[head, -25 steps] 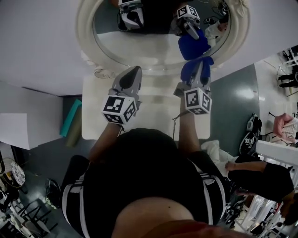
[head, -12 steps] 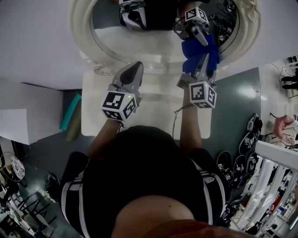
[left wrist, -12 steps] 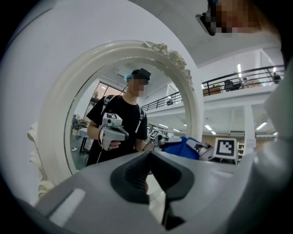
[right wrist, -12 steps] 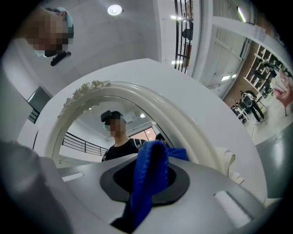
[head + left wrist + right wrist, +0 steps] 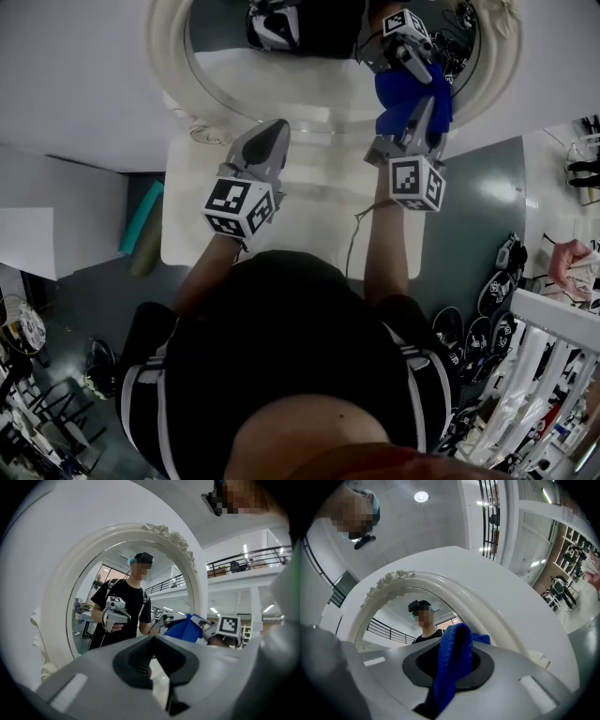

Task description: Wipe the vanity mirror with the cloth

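The left tool [image 5: 270, 141], jaws together, hangs over the white counter [image 5: 309, 220]. Beside it, the right tool [image 5: 422, 117] clamps a blue cloth [image 5: 451, 677] against the oval, white-framed mirror [image 5: 309, 80].

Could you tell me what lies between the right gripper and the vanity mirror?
The blue cloth, held by the right gripper, fills that stretch, as the head view shows.

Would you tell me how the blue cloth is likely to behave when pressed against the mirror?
Probably floppy: the blue cloth folds and bulges in the right gripper. Likely light, since a pinch holds it up. Its knitted texture should drag rather than slip on the mirror.
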The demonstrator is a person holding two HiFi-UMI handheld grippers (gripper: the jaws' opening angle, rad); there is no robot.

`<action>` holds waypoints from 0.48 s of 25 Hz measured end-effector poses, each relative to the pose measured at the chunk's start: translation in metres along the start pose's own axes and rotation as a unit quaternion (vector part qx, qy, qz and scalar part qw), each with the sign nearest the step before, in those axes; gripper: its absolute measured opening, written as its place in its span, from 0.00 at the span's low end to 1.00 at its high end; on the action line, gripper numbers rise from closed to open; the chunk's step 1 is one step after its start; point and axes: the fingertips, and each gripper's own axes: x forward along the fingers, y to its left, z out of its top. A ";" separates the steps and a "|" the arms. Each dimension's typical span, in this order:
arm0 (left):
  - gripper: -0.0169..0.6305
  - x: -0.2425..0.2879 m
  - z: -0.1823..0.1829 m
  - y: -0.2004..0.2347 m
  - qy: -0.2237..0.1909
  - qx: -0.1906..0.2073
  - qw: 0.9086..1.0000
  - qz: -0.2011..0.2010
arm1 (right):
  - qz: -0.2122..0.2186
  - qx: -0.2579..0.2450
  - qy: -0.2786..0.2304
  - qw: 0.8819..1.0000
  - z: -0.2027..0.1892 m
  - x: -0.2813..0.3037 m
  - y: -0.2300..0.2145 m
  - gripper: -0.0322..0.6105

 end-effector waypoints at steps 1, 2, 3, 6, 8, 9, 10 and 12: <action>0.04 0.000 0.000 -0.001 -0.001 0.000 1.000 0.001 | 0.003 -0.002 -0.001 1.000 0.001 0.001 0.002 0.11; 0.04 0.000 0.001 -0.002 -0.002 0.000 1.000 0.002 | 0.006 -0.004 -0.002 1.000 0.002 0.002 0.003 0.11; 0.04 0.000 0.003 -0.005 -0.003 -0.001 1.000 0.004 | 0.009 -0.005 -0.002 1.000 0.003 0.002 0.004 0.12; 0.04 -0.001 0.006 -0.015 -0.008 -0.004 1.000 0.014 | 0.017 -0.001 0.003 1.000 0.007 0.000 0.003 0.11; 0.04 -0.002 0.011 -0.018 -0.014 -0.004 1.000 0.024 | 0.024 0.001 0.010 1.000 0.007 0.000 0.004 0.12; 0.04 -0.002 0.014 -0.019 -0.018 -0.005 0.999 0.028 | 0.028 0.000 0.013 1.000 0.007 0.000 0.004 0.12; 0.04 -0.003 0.016 -0.018 -0.023 -0.004 0.999 0.031 | 0.032 -0.001 0.015 0.999 0.006 0.000 0.005 0.11; 0.04 -0.003 0.019 -0.015 -0.030 0.000 0.999 0.034 | 0.037 -0.006 0.014 0.999 0.003 -0.001 0.006 0.12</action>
